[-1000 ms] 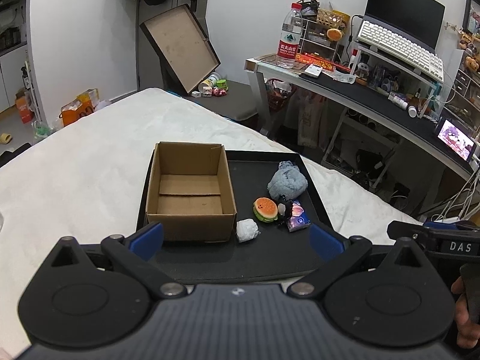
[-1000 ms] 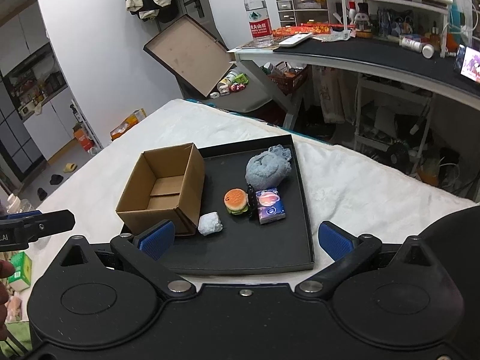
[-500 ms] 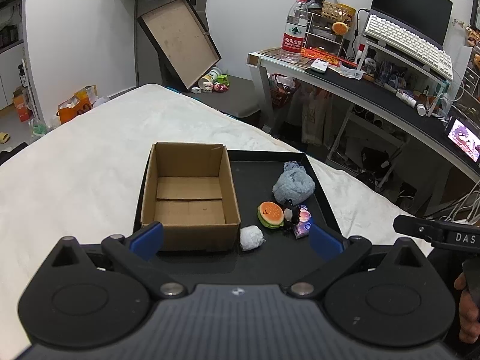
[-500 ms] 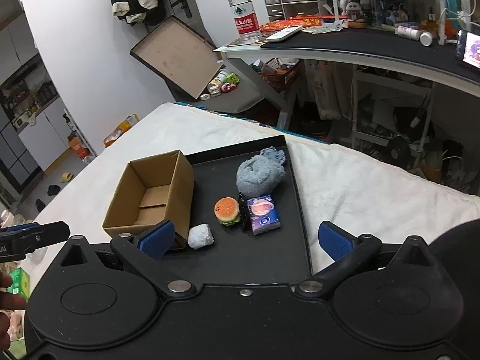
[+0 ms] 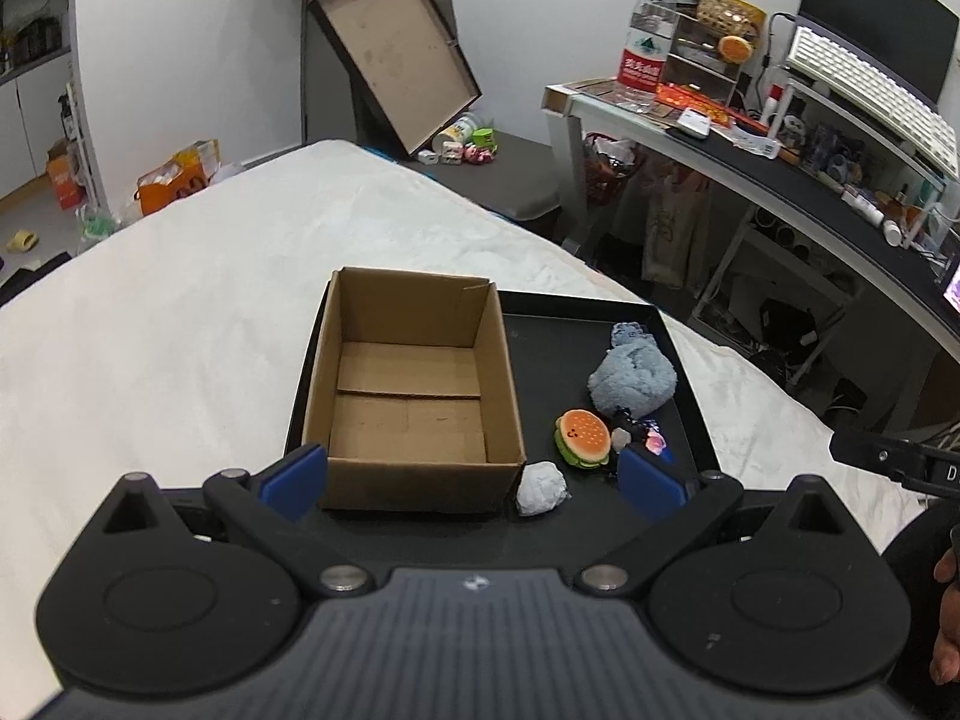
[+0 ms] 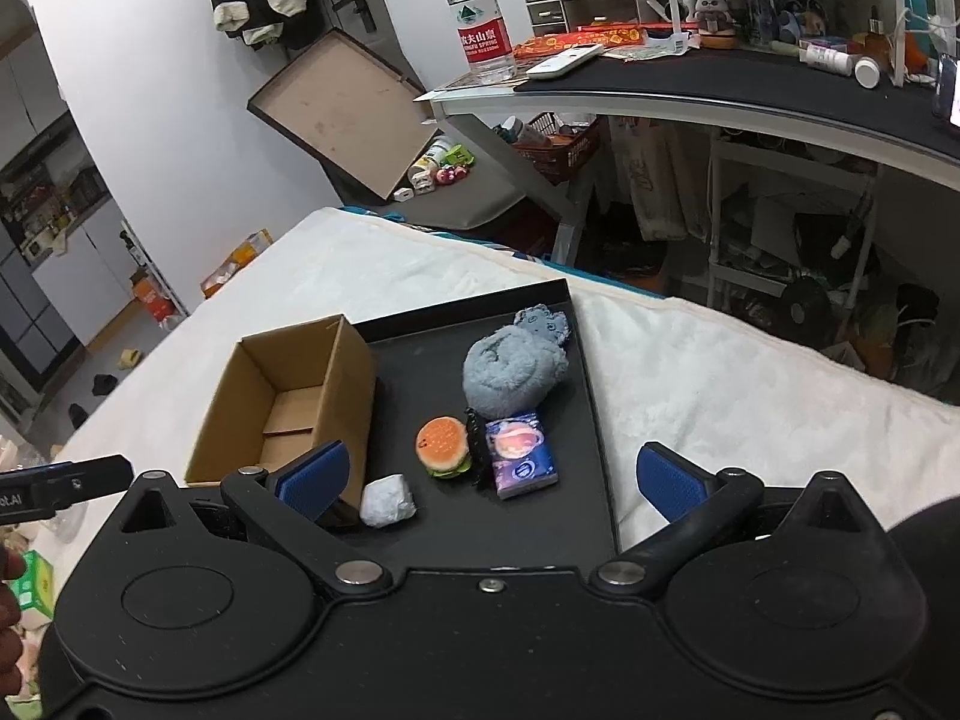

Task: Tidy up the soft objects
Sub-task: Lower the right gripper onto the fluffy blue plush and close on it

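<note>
An empty open cardboard box [image 5: 414,384] [image 6: 288,402] stands on the left of a black tray [image 5: 576,342] [image 6: 420,348] on the bed. To its right lie a grey-blue plush [image 5: 633,381] [image 6: 513,366], a burger toy [image 5: 581,438] [image 6: 444,447], a white wad [image 5: 541,487] [image 6: 389,500] and a tissue pack [image 6: 521,455], partly hidden in the left wrist view [image 5: 655,441]. My left gripper [image 5: 474,477] is open and empty above the tray's near edge. My right gripper [image 6: 492,477] is open and empty, near the toys.
The tray sits on a white blanket [image 5: 180,312]. Beyond the bed stands a desk [image 6: 720,90] with a water bottle [image 6: 477,18], drawers and a keyboard. A tilted box lid [image 5: 393,60] leans by the wall. Clutter lies on the floor at the left.
Both grippers have moved forward and closer to the tray; the box and toys look larger. Nothing on the tray has moved.
</note>
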Tool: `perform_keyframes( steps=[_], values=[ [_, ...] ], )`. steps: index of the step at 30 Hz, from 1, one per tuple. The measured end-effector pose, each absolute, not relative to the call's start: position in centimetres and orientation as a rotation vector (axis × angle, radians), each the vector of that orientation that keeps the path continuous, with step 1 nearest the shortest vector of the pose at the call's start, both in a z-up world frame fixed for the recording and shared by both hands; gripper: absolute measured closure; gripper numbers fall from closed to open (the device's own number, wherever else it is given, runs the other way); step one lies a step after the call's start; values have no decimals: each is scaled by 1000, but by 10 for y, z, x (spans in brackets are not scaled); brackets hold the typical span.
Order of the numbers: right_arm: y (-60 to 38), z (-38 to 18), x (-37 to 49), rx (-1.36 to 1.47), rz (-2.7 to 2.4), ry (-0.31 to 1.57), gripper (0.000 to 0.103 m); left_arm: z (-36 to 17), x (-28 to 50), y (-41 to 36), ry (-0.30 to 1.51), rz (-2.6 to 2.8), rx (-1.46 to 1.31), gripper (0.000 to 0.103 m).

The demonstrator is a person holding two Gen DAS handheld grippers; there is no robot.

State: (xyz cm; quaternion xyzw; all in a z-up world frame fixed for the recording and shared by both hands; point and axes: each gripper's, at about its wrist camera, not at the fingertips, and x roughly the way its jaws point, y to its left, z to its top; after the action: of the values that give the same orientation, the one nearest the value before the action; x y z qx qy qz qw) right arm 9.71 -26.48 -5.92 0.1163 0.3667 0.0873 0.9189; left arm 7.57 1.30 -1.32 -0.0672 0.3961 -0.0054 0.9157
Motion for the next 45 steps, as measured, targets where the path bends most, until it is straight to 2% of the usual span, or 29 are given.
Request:
perform_keyframes(
  steps=[23,32,36,45],
  values=[
    [-256,-99,169,225,163,854,0,-58,136,32,874,37,-166,5],
    [-239,-113,205,211,182,884,0,-82,158,53,901,103,-182,16],
    [-232,-122,222,209,177,908,0,-94,165,66,918,150,-189,24],
    [-213,-145,253,185,174,972,0,-123,183,81,976,175,-181,25]
  ],
)
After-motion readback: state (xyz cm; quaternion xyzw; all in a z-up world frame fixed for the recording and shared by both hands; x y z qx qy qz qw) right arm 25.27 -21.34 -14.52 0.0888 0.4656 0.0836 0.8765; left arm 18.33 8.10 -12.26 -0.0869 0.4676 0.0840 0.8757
